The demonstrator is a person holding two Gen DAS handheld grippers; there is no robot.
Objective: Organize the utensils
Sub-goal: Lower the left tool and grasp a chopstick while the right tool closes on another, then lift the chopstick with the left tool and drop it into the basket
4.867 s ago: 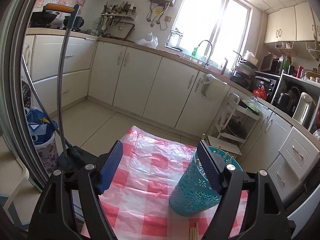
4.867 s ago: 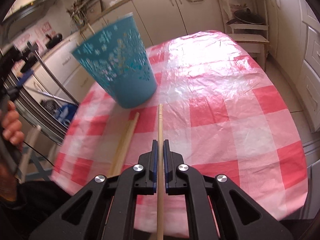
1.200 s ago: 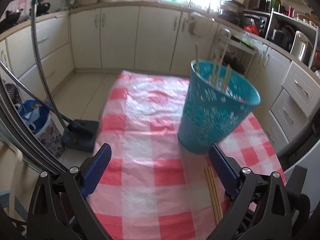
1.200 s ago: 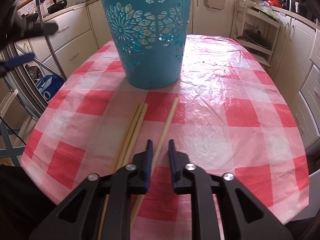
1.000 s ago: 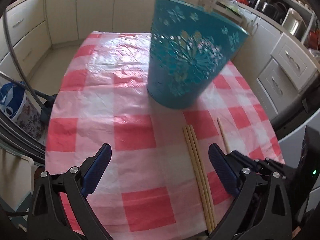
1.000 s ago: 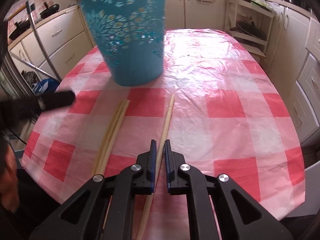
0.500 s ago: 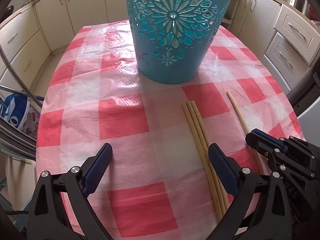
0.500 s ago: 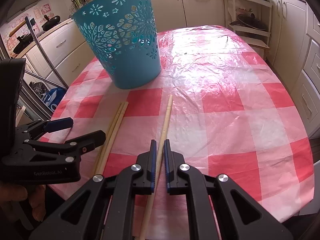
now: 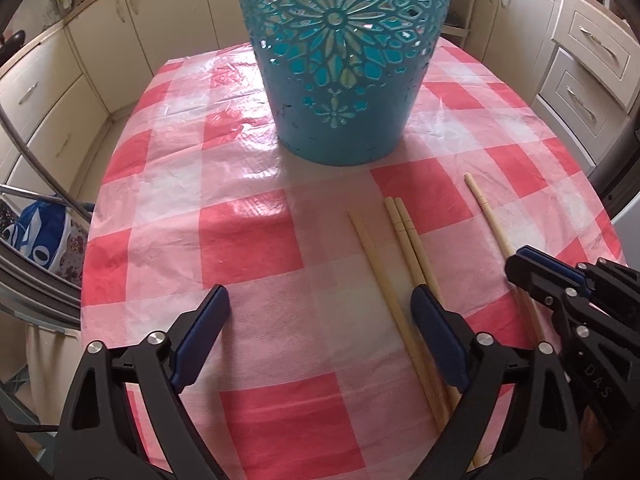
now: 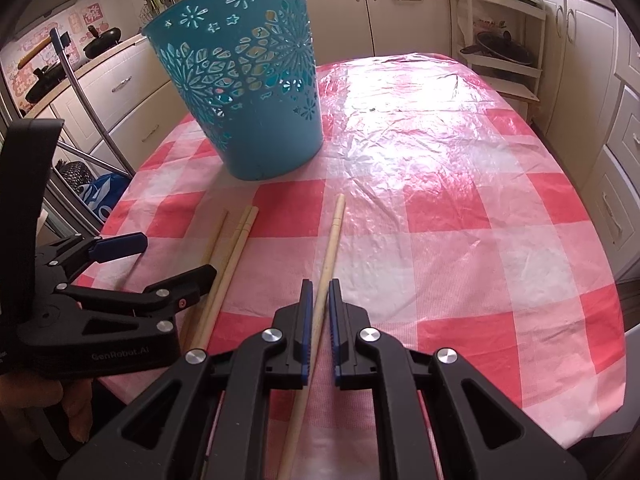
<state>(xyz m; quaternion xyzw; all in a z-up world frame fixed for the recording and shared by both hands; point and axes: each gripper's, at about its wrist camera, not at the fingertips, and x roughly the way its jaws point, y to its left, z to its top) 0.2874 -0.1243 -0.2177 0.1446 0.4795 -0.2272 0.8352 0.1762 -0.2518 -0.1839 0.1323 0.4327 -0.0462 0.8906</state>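
A teal cut-out basket [image 9: 340,60] [image 10: 248,92] stands upright at the far side of the red-and-white checked tablecloth [image 9: 240,240]. Three wooden chopsticks [image 9: 404,248] [image 10: 232,248] lie in front of it, one slightly apart from the other pair. My left gripper [image 9: 320,312] [image 10: 178,256] hangs low over them. Its jaws are closing; the lone chopstick lies between them and the right finger [image 9: 436,328] covers the pair, with no pad pressing. My right gripper [image 10: 320,286] [image 9: 540,276] is shut on a fourth chopstick [image 10: 332,240] [image 9: 488,216], which rests on the cloth.
Cream cabinets and drawers [image 9: 580,60] ring the table. A blue bag [image 9: 40,236] sits on the floor at the left, beside a metal stand [image 10: 92,112]. A shelf rack [image 10: 504,40] stands at the back right. A hand [image 10: 60,400] holds the left gripper.
My left gripper has dropped towards the three chopsticks and its jaws have narrowed. One chopstick now lies apart from the other two. My right gripper closed on its chopstick and has stayed put.
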